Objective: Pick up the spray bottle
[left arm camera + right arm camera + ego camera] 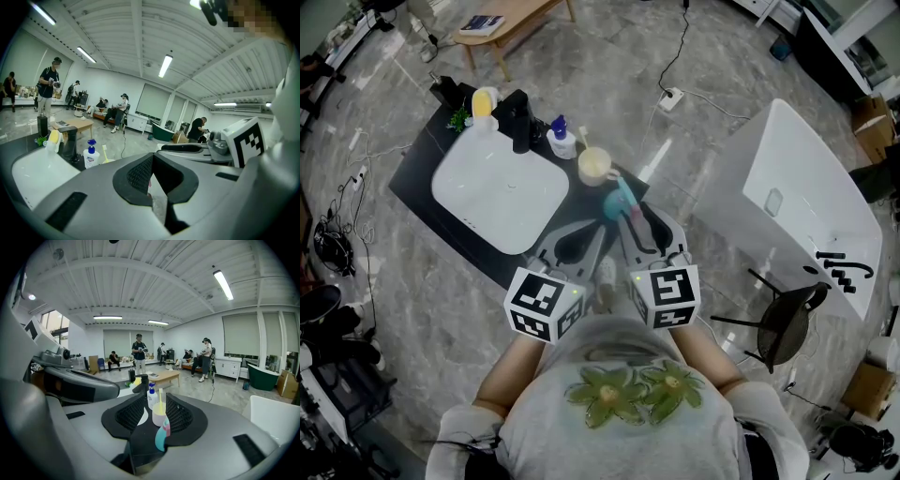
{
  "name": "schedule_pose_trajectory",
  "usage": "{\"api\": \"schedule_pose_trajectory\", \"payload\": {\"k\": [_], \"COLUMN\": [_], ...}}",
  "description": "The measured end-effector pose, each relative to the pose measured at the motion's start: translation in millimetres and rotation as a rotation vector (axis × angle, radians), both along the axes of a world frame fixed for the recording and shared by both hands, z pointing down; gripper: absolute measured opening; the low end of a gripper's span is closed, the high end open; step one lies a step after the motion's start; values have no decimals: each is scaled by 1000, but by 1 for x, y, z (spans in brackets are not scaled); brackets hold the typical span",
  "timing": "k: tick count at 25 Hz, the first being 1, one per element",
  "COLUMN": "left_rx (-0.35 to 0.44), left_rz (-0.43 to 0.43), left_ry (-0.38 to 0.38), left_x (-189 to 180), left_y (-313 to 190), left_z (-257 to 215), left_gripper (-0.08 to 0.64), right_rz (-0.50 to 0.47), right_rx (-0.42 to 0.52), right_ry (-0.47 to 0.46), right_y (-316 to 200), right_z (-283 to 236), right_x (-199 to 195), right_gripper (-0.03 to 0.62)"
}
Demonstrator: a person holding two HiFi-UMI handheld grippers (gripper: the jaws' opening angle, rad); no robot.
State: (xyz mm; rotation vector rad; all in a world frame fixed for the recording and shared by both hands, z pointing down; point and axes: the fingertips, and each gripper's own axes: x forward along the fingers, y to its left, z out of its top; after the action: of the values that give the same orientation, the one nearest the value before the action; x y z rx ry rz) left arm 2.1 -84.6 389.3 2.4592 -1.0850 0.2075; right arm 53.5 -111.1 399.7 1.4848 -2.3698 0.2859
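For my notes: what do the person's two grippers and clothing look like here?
The left gripper and right gripper are smooth light-grey shells with black mesh-textured pads. Each carries a white cube printed with black square markers. No cables show. The person wears a pale grey top with a green leaf print. The right gripper's jaws are opening, the spray bottle in the gap.

Black counter [420, 171] carries white sink basin [499, 189], black faucet [517, 118], pump bottle [562, 140], cup [594, 166], teal spray bottle [619, 200] at near edge.
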Motion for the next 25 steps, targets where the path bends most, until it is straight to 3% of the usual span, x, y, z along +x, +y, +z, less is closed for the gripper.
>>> {"api": "schedule_pose_trajectory", "payload": {"k": [25], "left_rx": [-38], "left_rz": [-14], "left_ry": [-15], "left_x": [-3], "left_y": [-21], "left_z": [12], "left_gripper": [9], "right_rz": [-9], "right_rx": [-82], "right_ry": [9], "right_y": [-21], "right_z": [29], "right_x": [3], "right_gripper": [124]}}
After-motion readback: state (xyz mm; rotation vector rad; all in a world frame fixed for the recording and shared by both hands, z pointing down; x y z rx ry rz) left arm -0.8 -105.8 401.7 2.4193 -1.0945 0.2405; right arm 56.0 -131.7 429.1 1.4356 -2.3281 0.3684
